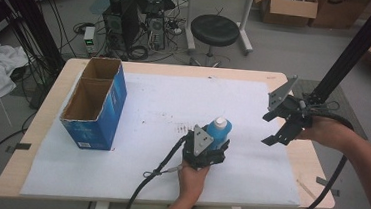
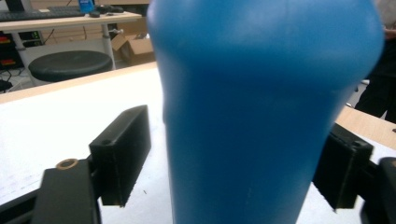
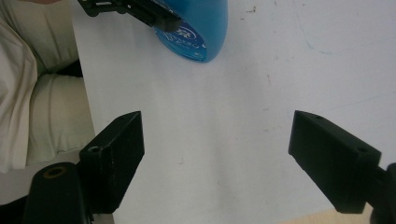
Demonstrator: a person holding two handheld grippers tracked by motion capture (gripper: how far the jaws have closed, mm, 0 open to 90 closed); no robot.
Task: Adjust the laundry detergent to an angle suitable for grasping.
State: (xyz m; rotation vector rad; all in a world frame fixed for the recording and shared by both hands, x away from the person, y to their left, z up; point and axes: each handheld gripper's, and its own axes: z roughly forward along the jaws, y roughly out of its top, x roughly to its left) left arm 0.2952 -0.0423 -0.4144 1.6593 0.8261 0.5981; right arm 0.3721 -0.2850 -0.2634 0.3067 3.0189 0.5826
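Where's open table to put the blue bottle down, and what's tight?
Bare white sheet lies between the blue cardboard box and the blue bottle, also along the near edge. It is tight beside the box and between the left gripper and right gripper.

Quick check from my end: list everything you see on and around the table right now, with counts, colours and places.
Bottle: one, blue with white cap, near table centre, between the left gripper's jaws.
Box: one, blue outside, brown inside, two open compartments, left on the table.
Paper sheet: one, white, covering most of the table.
Table: one, light wood.
Stool: one, black, beyond the table.
Computer tower: one, black, on the floor with cables.
Cardboard boxes: several, brown, far right floor.
Left gripper: black, around the bottle.
Right gripper: black, open, raised near the table's right edge.
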